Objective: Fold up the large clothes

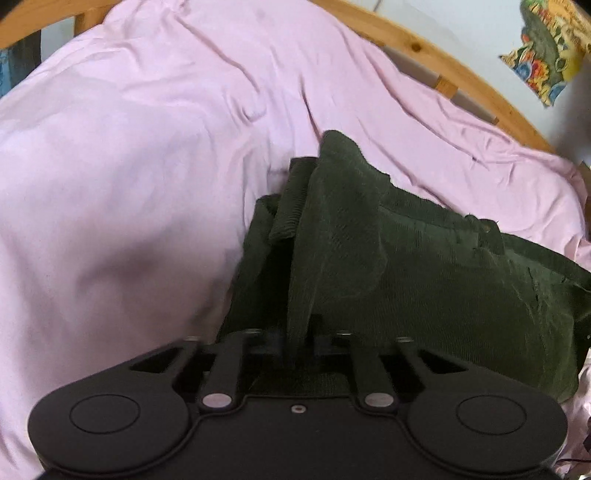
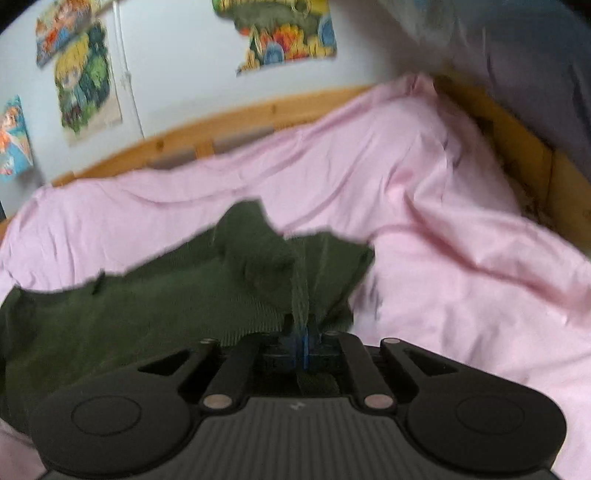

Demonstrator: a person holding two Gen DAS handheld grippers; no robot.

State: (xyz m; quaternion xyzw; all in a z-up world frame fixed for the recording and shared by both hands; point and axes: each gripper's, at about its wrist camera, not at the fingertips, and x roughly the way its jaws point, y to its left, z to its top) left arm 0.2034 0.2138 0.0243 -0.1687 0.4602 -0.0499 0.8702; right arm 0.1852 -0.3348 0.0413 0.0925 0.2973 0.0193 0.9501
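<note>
The left gripper (image 1: 298,341) had its jaws pinched on a fold of the dark green garment (image 1: 406,266); a ridge of corduroy cloth rose straight out from between them at the bottom centre of the left wrist frame. The right gripper (image 2: 303,338) likewise had its jaws pressed onto a narrow strip of the same garment (image 2: 147,306), with blue pads just showing at the pinch; that frame was blurred, so finer detail could not be told.

From the left jaws the cloth climbed to a peak near mid-frame, with a ribbed band folded over on its left side. The rest of the garment spread to the lower right, where a seam and a small loop showed on its upper edge. In the right wrist frame the garment filled the lower left and centre, bunched into a hump above the jaws.

The garment lay on a pink sheet (image 1: 129,166) covering a bed; the sheet was creased and filled most of both frames. A wooden bed frame (image 1: 461,70) curved along the upper edge beyond the sheet. On the pale wall (image 2: 177,59) behind it hung colourful posters (image 2: 284,33), one at the upper right of the left frame and several across the top of the right frame. A grey-blue cloth (image 2: 524,62) showed at the upper right of the right frame
</note>
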